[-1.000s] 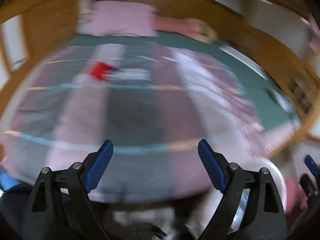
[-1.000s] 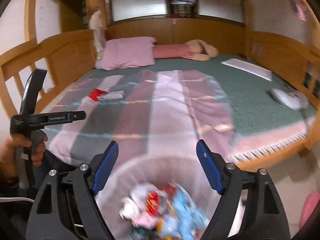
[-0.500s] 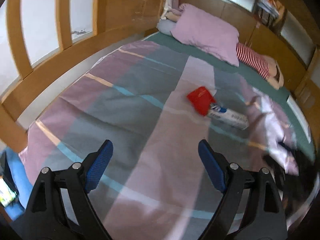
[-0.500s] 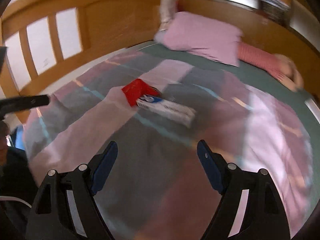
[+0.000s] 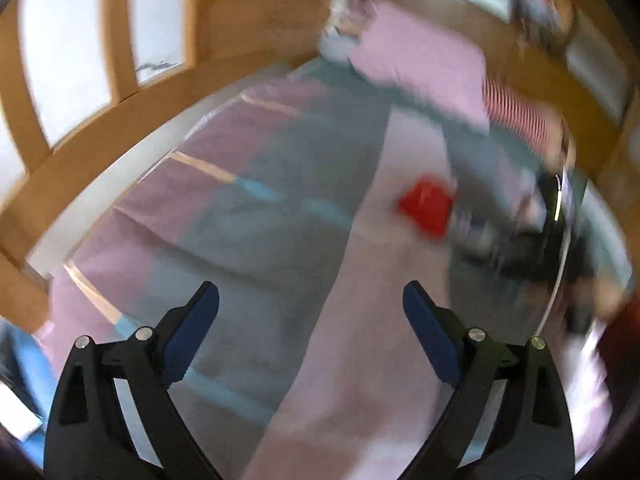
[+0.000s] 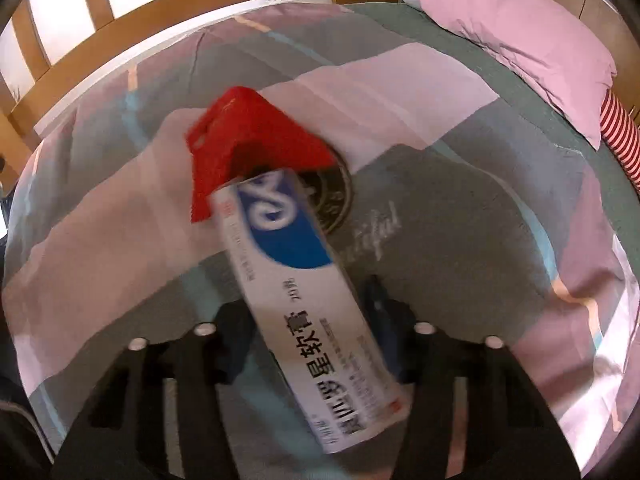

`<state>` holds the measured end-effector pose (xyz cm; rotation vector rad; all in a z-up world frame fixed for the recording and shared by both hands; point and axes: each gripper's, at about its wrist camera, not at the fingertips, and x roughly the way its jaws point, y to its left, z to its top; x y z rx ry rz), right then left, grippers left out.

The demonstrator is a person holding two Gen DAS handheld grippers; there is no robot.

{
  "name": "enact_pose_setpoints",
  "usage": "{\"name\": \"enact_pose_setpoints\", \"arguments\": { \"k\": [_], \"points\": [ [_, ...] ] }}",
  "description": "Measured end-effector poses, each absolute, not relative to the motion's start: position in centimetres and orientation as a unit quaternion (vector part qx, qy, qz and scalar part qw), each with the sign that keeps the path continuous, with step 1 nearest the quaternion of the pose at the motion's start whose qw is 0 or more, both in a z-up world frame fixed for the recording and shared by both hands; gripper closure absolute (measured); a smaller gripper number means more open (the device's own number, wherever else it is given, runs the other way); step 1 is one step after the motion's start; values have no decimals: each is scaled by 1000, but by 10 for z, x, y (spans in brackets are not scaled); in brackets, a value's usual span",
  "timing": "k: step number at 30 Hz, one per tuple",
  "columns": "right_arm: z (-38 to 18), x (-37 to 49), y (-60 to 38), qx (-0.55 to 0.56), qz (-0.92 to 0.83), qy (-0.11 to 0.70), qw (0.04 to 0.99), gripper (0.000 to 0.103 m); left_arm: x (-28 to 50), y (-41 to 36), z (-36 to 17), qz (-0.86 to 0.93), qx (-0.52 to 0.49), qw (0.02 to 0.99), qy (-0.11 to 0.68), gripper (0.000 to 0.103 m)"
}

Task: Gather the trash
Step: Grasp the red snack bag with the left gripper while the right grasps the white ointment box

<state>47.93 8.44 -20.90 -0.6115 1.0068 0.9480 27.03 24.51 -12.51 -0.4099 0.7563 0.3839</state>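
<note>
A long white and blue box (image 6: 292, 248) lies on the patchwork bedspread (image 6: 460, 200), one end against a red packet (image 6: 248, 136). My right gripper (image 6: 310, 332) points steeply down over the box. Its jaws are closing, with the box between them and the pads at its long sides. In the left wrist view the red packet (image 5: 426, 206) and the box (image 5: 472, 228) are blurred, far ahead to the right. My left gripper (image 5: 310, 296) hovers over bare bedspread, its jaws opening with nothing between them.
A pink pillow (image 6: 520, 40) and a red-striped soft thing (image 6: 620, 132) lie at the head of the bed. A wooden bed rail (image 6: 120, 32) runs along the far side. A dark printed round mark (image 6: 336, 200) on the cover shows beside the box.
My right gripper left the bin of trash, swung across the bed and came down over the white box, its jaws narrowing. My left gripper moved over the bed and closer to the red packet.
</note>
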Motion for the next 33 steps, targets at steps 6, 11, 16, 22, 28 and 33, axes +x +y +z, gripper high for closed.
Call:
{"name": "enact_pose_setpoints", "arguments": {
  "k": [6, 11, 16, 22, 28, 33],
  "points": [
    [-205, 411, 68, -255, 378, 492, 742, 56, 322, 253, -120, 179, -212, 893, 355, 10],
    [-187, 367, 16, -137, 297, 552, 767, 56, 408, 210, -140, 77, -169, 894, 407, 9],
    [-154, 313, -28, -49, 275, 527, 803, 56, 481, 158, -170, 38, -67, 895, 439, 4],
    [-141, 274, -56, 8, 202, 493, 846, 55, 496, 144, -216, 35, -15, 869, 493, 34],
    [-126, 252, -71, 6, 160, 459, 874, 55, 452, 155, -180, 28, -25, 899, 435, 52],
    [-103, 217, -87, -17, 124, 418, 900, 55, 374, 136, -101, 53, -1, 936, 348, 52]
  ]
}}
